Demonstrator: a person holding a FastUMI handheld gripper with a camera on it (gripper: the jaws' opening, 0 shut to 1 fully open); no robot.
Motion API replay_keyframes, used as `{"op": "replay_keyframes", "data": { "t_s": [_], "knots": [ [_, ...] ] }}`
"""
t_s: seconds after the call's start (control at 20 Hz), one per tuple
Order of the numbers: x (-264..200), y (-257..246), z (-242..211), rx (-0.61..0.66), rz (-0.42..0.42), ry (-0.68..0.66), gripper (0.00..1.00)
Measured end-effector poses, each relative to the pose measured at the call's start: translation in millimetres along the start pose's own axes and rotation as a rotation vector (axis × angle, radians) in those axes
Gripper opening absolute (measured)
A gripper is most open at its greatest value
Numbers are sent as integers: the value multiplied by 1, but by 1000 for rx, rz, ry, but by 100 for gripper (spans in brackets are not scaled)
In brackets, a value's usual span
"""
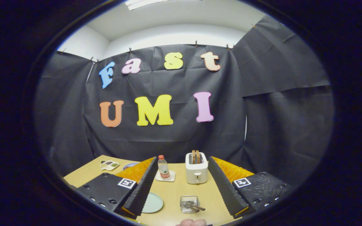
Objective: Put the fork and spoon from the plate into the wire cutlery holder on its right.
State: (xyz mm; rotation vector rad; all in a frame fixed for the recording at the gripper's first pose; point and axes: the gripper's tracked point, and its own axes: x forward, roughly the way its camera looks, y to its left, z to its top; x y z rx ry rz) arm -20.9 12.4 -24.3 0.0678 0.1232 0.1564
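Tool (181,185) held wide apart above worktop (174,194), nothing gripped.
Metal cutlery is seen lying inside wire holder (189,203), right of pale green plate (152,202).

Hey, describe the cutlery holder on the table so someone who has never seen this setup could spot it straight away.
Start at the white toaster at the back of the wooden table. Nearer than it, between the open gripper fingers, sits the cutlery holder, right of a pale green plate. It is the small squarish see-through container with metal cutlery lying in it.

Pale green plate (152,202) apparently bare, cutlery (193,206) inside wire holder (189,204) beside it
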Motion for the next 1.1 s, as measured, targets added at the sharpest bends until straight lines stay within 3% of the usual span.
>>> {"op": "replay_keyframes", "data": {
  "t_s": [0.35, 1.1],
  "knots": [
    [14, 1, -8, 7, -12, 15, 96],
    [-7, 14, 8, -8, 34, -33, 96]
  ]
}}
